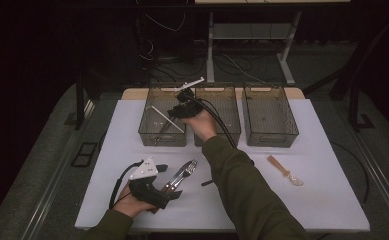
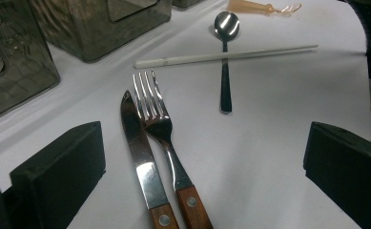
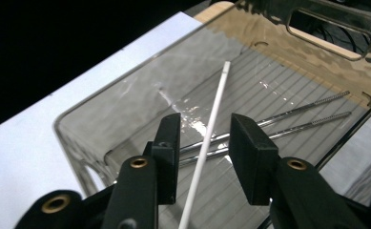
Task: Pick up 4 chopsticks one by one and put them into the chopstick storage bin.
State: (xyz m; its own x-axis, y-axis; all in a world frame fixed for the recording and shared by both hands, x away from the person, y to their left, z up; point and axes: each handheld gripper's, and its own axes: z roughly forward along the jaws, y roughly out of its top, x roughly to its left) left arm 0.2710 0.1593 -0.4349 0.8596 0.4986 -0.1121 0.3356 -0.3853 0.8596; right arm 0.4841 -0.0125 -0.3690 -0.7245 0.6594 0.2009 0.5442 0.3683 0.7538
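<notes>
Now the right claw [image 3: 203,143], jaws apart around a white chopstick [image 3: 211,121] over the bin [image 1: 147,127] at eleven o'clock, should let it drop flat beside the metal chopsticks [image 3: 288,119].

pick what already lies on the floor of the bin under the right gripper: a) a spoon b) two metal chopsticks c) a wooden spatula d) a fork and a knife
b: in the right gripper view, two metal chopsticks lie side by side on the floor of the left bin, under the white chopstick that stands between the right gripper's open jaws.
</notes>
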